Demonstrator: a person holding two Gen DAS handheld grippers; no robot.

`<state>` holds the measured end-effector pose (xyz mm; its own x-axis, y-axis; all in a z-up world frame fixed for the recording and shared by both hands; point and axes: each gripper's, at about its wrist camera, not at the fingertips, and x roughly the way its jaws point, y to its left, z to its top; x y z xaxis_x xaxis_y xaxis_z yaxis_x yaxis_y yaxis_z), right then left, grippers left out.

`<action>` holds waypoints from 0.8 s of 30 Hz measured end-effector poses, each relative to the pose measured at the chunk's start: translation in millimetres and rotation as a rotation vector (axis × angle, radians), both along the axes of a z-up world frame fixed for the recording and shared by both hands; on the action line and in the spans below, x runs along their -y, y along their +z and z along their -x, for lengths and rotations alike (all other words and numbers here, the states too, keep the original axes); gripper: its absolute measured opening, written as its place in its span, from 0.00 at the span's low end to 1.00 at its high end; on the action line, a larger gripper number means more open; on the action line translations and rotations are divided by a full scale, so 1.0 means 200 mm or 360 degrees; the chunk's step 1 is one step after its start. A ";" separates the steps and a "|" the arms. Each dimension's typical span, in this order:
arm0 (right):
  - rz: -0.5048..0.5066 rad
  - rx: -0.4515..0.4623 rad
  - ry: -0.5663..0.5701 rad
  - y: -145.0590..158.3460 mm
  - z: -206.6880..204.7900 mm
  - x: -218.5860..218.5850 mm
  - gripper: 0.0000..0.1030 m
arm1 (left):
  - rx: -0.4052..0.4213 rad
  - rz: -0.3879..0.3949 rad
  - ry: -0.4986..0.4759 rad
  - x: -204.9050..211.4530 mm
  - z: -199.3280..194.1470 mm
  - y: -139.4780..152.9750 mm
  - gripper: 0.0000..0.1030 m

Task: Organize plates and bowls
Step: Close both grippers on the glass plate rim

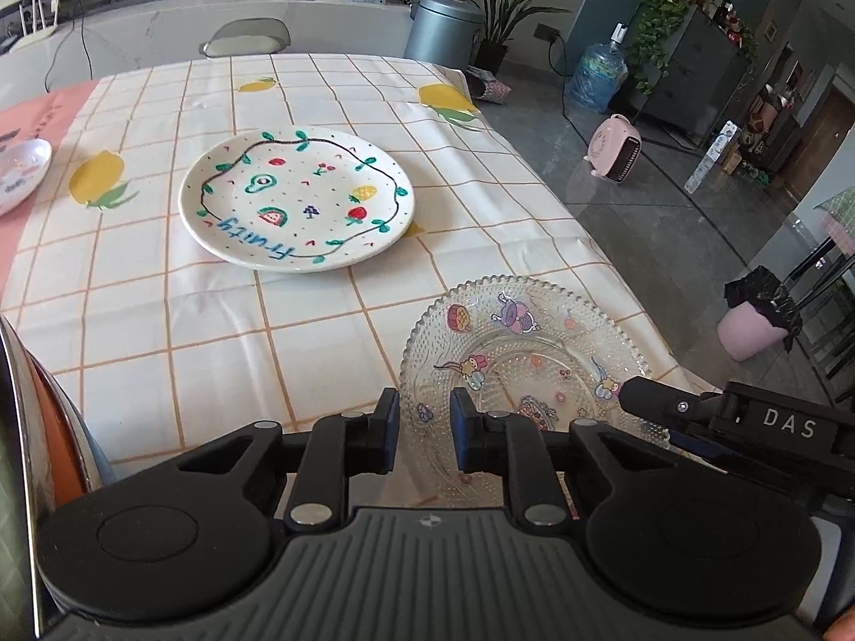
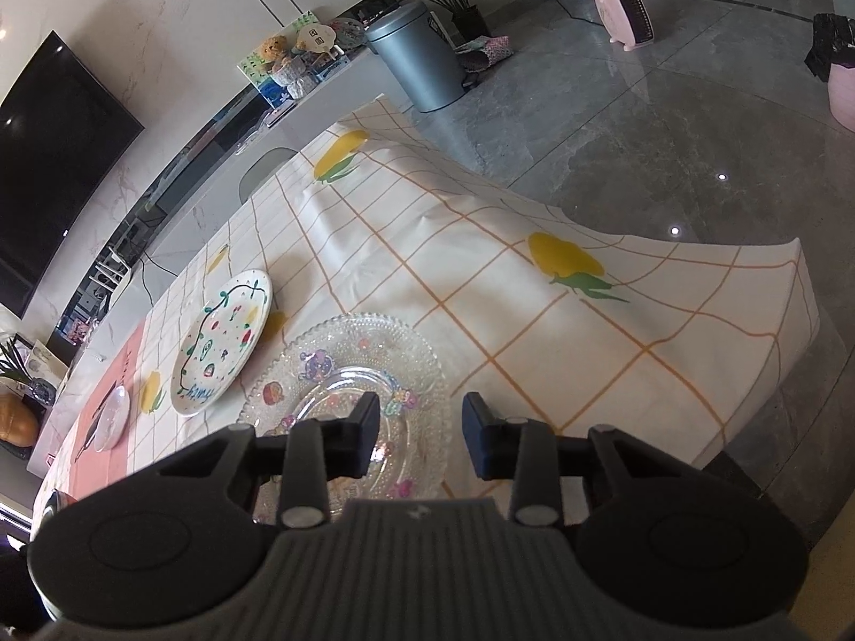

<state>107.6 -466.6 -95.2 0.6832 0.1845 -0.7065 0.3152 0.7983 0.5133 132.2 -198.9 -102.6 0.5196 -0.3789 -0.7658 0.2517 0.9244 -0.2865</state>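
A clear beaded glass plate (image 1: 526, 352) with cartoon stickers lies near the table's right edge; it also shows in the right wrist view (image 2: 363, 358). A white plate with painted fruit (image 1: 296, 200) lies further in, and shows in the right wrist view (image 2: 222, 344). My left gripper (image 1: 425, 427) is open, its jaws straddling the glass plate's near-left rim. My right gripper (image 2: 419, 430) is open over the glass plate's right rim; one of its fingers (image 1: 662, 400) reaches onto the plate from the right in the left wrist view.
A small clear bowl (image 1: 21, 173) sits at the far left on a pink mat, also in the right wrist view (image 2: 112, 416). An orange-rimmed dish edge (image 1: 59, 427) is at my near left. The tablecloth (image 2: 588, 320) drops off to the floor on the right.
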 end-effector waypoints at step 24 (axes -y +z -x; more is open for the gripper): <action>-0.0363 0.0049 -0.0139 -0.10 0.07 0.18 0.04 | 0.0036 0.0121 0.0093 -0.02 0.01 0.05 0.15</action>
